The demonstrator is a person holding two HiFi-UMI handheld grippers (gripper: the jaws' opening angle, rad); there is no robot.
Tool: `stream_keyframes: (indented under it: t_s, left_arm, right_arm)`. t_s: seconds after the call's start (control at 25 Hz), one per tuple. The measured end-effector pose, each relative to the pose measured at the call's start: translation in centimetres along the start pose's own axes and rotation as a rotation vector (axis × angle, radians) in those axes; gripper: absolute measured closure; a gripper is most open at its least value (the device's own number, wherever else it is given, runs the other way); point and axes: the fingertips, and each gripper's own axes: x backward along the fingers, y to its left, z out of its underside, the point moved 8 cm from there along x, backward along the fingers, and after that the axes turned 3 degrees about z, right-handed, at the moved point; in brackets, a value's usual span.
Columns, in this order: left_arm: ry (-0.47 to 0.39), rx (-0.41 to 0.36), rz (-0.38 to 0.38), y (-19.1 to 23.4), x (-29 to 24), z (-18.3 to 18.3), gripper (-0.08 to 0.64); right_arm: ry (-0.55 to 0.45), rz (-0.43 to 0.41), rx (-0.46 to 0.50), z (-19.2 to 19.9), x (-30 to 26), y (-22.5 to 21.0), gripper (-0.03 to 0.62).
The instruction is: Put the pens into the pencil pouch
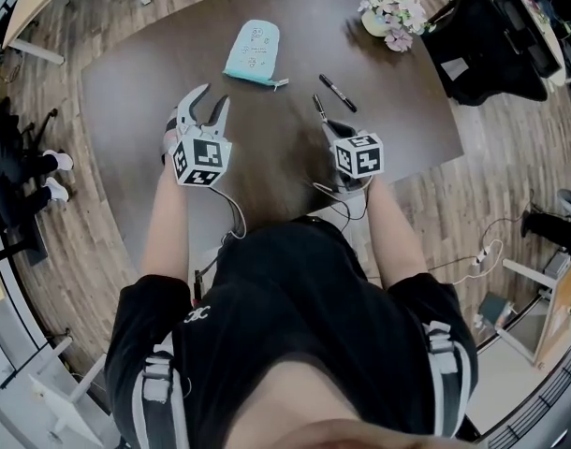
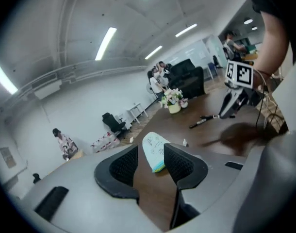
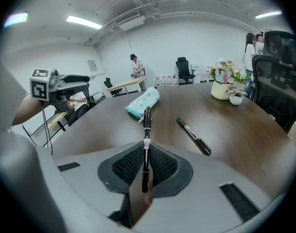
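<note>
A light-blue pencil pouch (image 1: 253, 52) lies at the far side of the dark wooden table (image 1: 136, 92). My left gripper (image 1: 213, 98) hovers just short of it, open and empty; in the left gripper view the pouch (image 2: 155, 152) shows through the gap between the jaws, apart from them. My right gripper (image 1: 327, 125) is shut on a black pen (image 1: 318, 108) that sticks out ahead of the jaws toward the pouch (image 3: 143, 102). The held pen (image 3: 146, 144) stands upright between the pads. A second black pen (image 1: 338, 93) (image 3: 194, 136) lies on the table to the right.
A vase of flowers (image 1: 390, 12) (image 3: 225, 84) stands at the table's far right corner. A black chair with a bag (image 1: 482, 36) sits beyond the right edge. Office chairs and people are in the background.
</note>
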Motion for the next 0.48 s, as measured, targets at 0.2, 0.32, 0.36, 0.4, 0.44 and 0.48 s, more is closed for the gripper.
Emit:
stream_keyframes:
  t_s: [0.2, 0.32, 0.36, 0.4, 0.44, 0.48]
  left_arm:
    - [0.068, -0.224, 0.072, 0.0, -4.9, 2.5, 0.391]
    - [0.114, -0.326, 0.155, -0.4, -8.4, 4.3, 0.393]
    - [0.126, -0.349, 0.181, -0.5, -9.5, 4.9, 0.393]
    - [0.138, -0.369, 0.201, -0.5, -10.6, 5.5, 0.393]
    - [0.150, -0.391, 0.216, -0.6, -11.7, 6.1, 0.393]
    - [0.163, -0.415, 0.228, -0.7, -12.7, 6.7, 0.393]
  right_arm:
    - [0.008, -0.030, -0.006, -0.4, -1.4, 1.7, 0.549]
    - [0.022, -0.035, -0.002, -0.5, -2.3, 2.2, 0.549]
    - [0.028, -0.037, 0.001, -0.6, -2.7, 2.4, 0.549]
    - [0.034, -0.039, 0.002, -0.6, -3.0, 2.5, 0.549]
    - [0.040, -0.040, 0.001, -0.6, -3.3, 2.6, 0.549]
    - [0.045, -0.041, -0.003, -0.5, -3.5, 2.7, 0.549]
